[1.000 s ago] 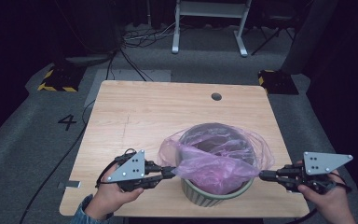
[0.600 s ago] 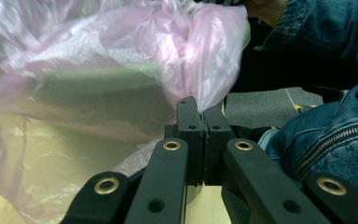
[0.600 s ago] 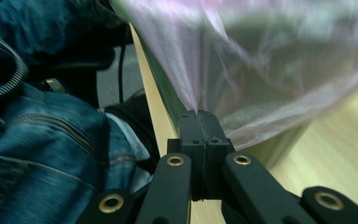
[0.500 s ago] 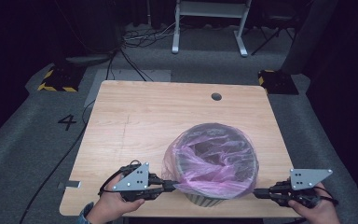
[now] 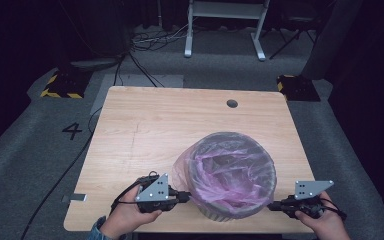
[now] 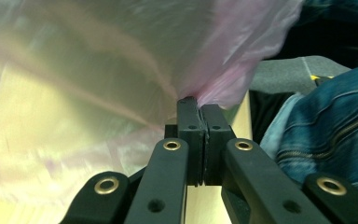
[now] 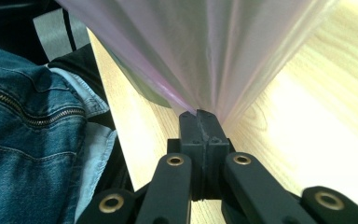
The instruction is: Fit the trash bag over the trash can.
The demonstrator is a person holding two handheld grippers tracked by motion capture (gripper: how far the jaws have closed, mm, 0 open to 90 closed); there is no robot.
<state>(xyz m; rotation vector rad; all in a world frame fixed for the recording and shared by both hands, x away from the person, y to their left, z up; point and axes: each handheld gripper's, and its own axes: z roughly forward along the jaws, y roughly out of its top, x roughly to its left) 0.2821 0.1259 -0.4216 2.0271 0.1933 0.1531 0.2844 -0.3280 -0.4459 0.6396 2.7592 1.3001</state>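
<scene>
Pink bin liner (image 5: 230,167) sits draped inside and over the rim of the round grey bin (image 5: 215,212), which stands on the wooden counter (image 5: 145,130) near its front edge, right of centre. You hold the film from 2 opposite sides. Your left gripper (image 5: 186,196) lies low at the bin's left flank, its jaws clenched on a gathered fold of the liner; in the left gripper view (image 6: 198,103) the pink film bunches right at the jaw tips and fans upward and away from them. Your right gripper (image 5: 271,205) lies at the bin's right flank near the counter's front edge, its jaws likewise clamped on the liner; in the right gripper view (image 7: 200,116) the film rises from the tips in taut, straight pleats. Both pinches lie below the bin's rim, so the plastic is stretched down over its outside wall. Your denim sleeve (image 6: 326,135) shows just beside the left jaws.
</scene>
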